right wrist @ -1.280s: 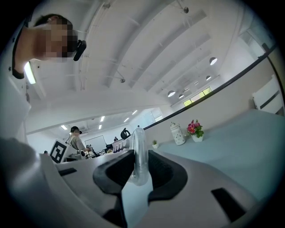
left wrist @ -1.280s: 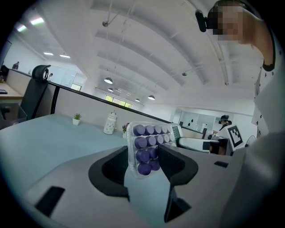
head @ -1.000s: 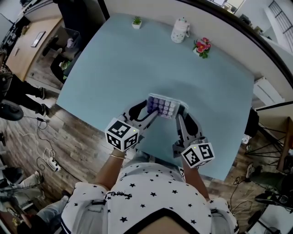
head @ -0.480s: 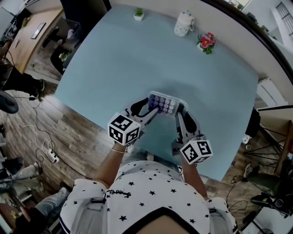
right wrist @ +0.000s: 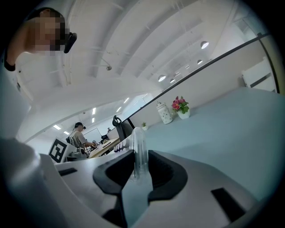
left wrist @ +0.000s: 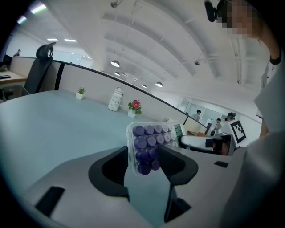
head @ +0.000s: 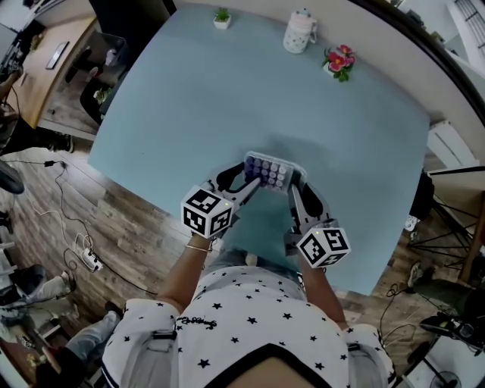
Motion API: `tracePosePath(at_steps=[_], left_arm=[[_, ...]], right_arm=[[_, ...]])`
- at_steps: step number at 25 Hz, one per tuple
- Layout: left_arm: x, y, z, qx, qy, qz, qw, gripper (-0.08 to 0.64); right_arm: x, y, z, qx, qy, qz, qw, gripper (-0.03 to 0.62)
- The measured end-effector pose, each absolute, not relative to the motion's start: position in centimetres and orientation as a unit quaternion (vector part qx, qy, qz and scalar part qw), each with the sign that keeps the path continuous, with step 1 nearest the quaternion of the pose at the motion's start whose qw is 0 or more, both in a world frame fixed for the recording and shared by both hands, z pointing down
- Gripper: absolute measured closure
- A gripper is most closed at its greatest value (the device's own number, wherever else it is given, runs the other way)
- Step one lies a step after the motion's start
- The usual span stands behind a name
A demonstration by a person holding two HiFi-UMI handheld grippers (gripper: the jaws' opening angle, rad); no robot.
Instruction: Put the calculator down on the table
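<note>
Two grips: pinching calculator (head: 270, 173) mid-frame, fingers of left gripper (head: 247, 179) and right gripper (head: 296, 186) closed on its ends; sunk nearer table (head: 189, 98) than a second ago, set-down probably close.

The shirt (head: 250, 318) is white with black stars. Behind the grey left gripper (head: 244, 182) and right gripper (head: 298, 189) sit black-and-white marker cubes (head: 206, 213) (head: 323, 247). A thin bracelet (head: 198, 247) lies behind the left one.

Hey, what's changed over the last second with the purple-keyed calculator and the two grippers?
The clear-cased calculator with purple keys, clamped at its ends by the left gripper and right gripper, appears to have sunk slightly toward the light blue table. Nothing was let go; both grips hold as before. The white jar, pink flowers and small green plant at the far edge stayed put.
</note>
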State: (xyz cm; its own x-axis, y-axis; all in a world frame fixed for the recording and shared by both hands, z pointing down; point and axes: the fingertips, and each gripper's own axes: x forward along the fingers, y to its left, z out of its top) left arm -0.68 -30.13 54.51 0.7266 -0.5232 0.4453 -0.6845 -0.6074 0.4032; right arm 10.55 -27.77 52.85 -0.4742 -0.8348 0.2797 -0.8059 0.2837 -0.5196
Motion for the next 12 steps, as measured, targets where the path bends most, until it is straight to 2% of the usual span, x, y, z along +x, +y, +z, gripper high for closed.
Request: tracePosePath(at_steps=[12], left_arm=[[-0.3,-30.3,57.0,0.877,-0.333,0.168,0.302,0.339]], right_arm=[[10.8,-27.7,55.1,-0.517,0.789,-0.331,0.006,0.499]])
